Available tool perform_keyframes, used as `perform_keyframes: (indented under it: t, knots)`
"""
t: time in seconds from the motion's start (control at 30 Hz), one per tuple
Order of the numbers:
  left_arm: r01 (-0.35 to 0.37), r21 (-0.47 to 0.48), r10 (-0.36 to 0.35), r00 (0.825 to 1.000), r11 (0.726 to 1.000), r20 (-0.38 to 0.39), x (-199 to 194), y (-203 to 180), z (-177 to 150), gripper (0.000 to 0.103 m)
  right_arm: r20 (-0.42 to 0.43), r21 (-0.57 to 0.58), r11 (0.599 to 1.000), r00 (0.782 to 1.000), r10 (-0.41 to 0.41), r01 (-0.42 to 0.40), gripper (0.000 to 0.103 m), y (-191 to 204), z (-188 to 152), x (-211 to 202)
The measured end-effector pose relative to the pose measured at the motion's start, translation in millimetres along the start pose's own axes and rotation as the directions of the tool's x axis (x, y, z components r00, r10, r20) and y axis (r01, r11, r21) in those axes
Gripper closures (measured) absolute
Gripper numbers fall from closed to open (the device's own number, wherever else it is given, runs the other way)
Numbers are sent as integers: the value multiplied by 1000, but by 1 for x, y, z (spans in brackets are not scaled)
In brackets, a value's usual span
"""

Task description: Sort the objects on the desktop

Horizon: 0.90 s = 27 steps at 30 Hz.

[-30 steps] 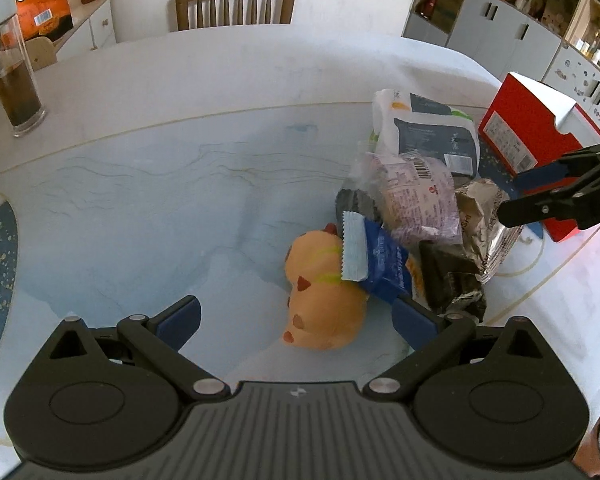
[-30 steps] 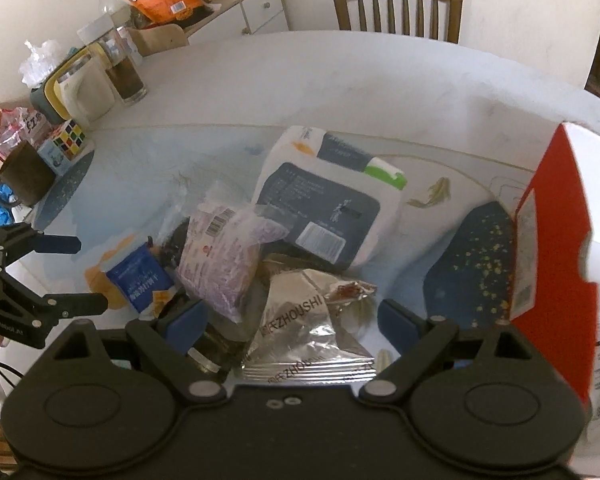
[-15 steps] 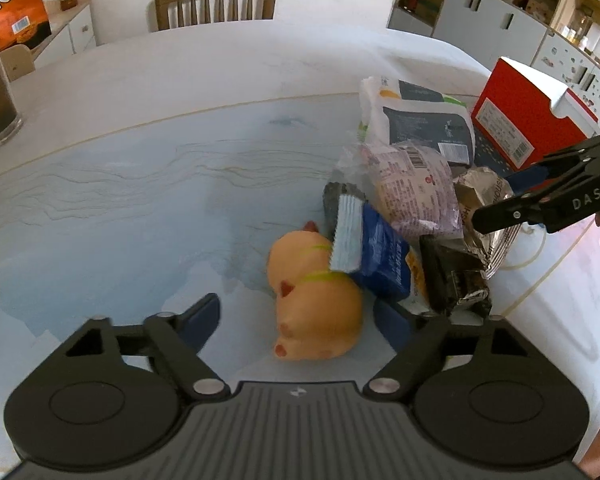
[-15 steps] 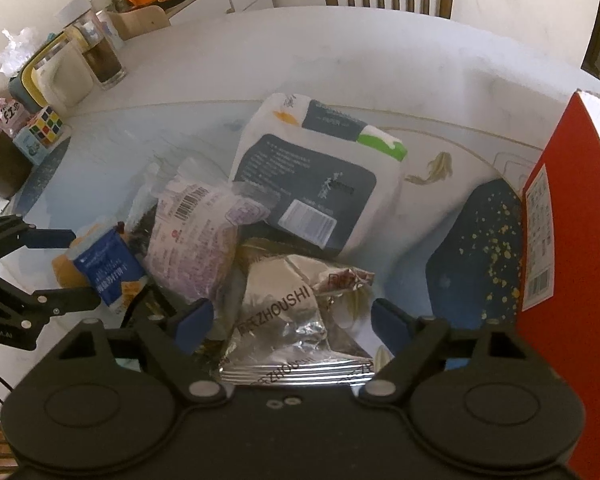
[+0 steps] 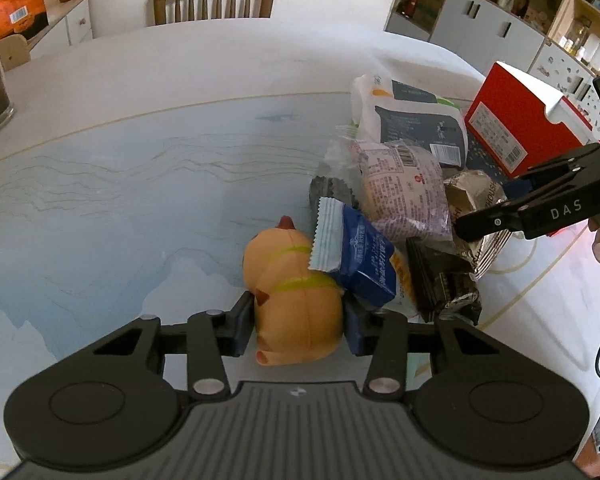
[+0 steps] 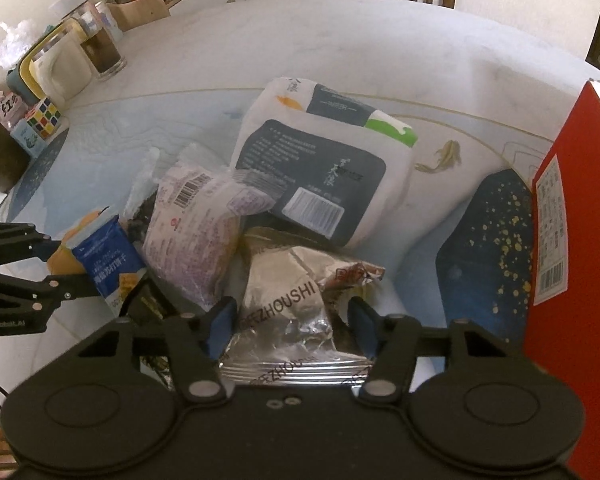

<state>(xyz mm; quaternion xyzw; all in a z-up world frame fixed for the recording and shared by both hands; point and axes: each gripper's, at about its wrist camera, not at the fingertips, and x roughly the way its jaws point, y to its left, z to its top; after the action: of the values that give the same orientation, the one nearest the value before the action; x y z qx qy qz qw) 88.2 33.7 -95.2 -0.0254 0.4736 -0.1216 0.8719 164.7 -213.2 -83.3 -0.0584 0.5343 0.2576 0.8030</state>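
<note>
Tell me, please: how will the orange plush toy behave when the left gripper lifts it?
The orange plush toy looks soft, so it will probably squash between the closing pads of the left gripper. It is likely light. The blue packet leaning on it may slide off.

Orange toy [image 5: 296, 312] with green stripes, blue packet [image 5: 366, 256], silver packet [image 6: 288, 312], red box [image 5: 520, 128]
</note>
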Motion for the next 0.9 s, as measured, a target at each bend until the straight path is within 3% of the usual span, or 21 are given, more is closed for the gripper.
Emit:
perform_keyframes:
  t: [0.4,0.9]
  knots:
    - [0,-63,1,1000,998,14,-14,10,-9,61,2,-4,1000,1000,5,-5,53,1,-1,-4]
    - [-6,-101,11,998,995,56,-50,13,-16,61,45,4,1000,999,4,-4,54,1,-6,-34]
